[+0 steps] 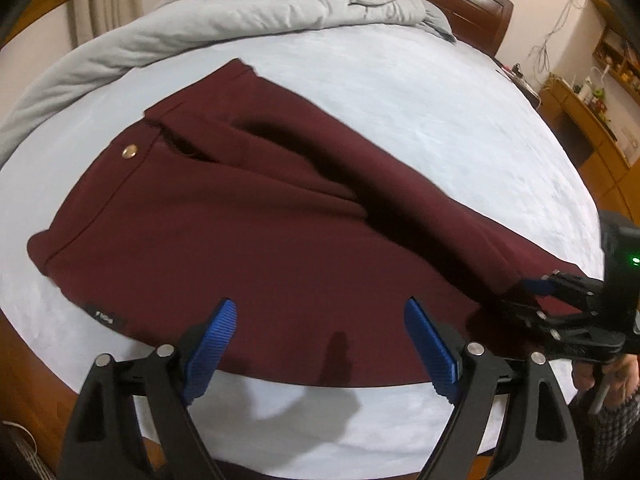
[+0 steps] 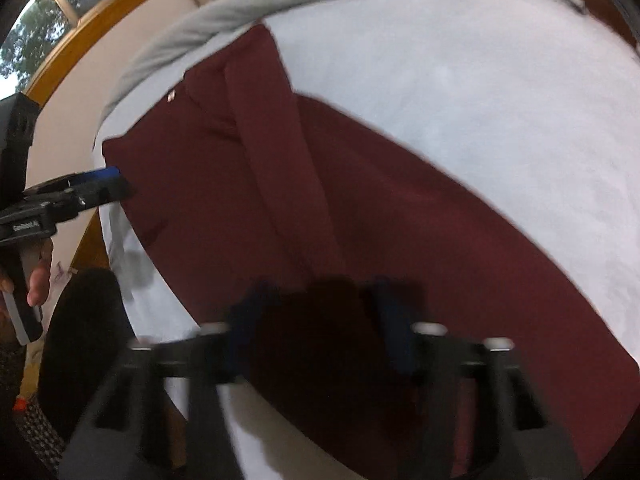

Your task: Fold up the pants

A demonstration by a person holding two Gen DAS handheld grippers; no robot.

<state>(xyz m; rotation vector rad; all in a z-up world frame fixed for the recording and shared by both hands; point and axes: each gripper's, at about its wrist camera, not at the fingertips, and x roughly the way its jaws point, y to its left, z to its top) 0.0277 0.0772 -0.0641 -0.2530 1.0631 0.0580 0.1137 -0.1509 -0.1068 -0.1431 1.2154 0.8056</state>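
Right claw [image 2: 320, 320] blurred, grip unclear | left claw [image 1: 320, 344] spread above pants [image 1: 224, 216]

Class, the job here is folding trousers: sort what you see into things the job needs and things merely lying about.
Needed:
- dark red fabric pants
- left gripper, blue pads apart
- right gripper
- pale blue bed sheet as work surface

Lying about:
- crumpled grey duvet
- wooden headboard
- wooden shelf unit

Left gripper [image 1: 320, 344] jaws wide apart
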